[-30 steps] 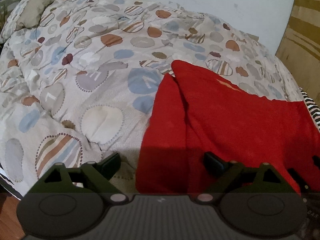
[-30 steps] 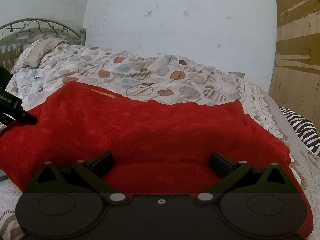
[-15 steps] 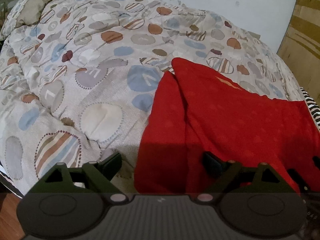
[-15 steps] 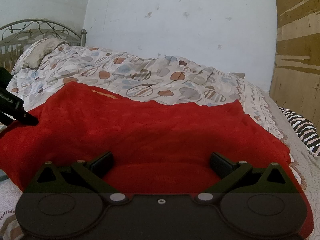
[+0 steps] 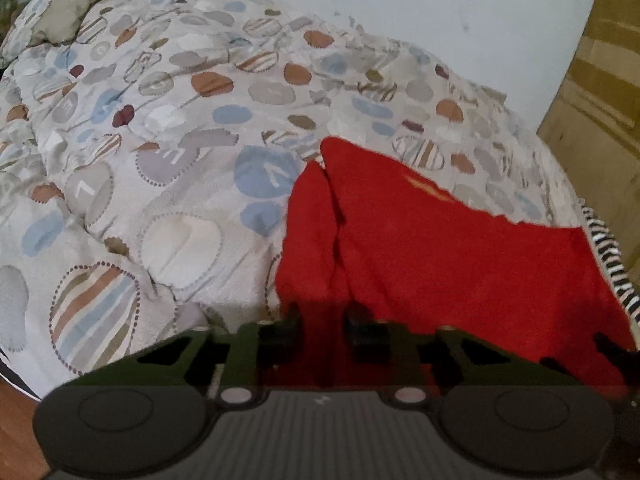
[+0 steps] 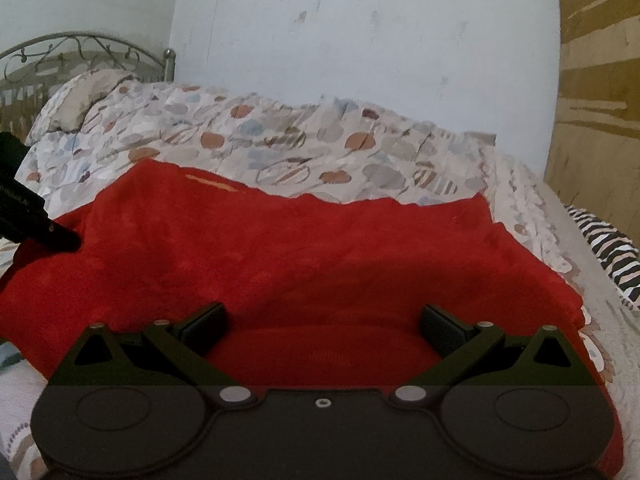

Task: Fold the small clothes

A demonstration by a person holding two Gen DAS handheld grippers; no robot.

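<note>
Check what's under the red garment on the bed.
The red garment lies on a patterned comforter, which shows around its far and left edges. A zebra-striped fabric sits off its right side. Whatever lies directly beneath the garment is covered and cannot be seen.

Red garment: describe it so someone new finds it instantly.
Start at the bed's patterned duvet, covered in circles and stripes. On its near side lies the red garment, spread flat. It is the only solid-red piece, unlike the zebra-striped fabric at the right edge.
</note>
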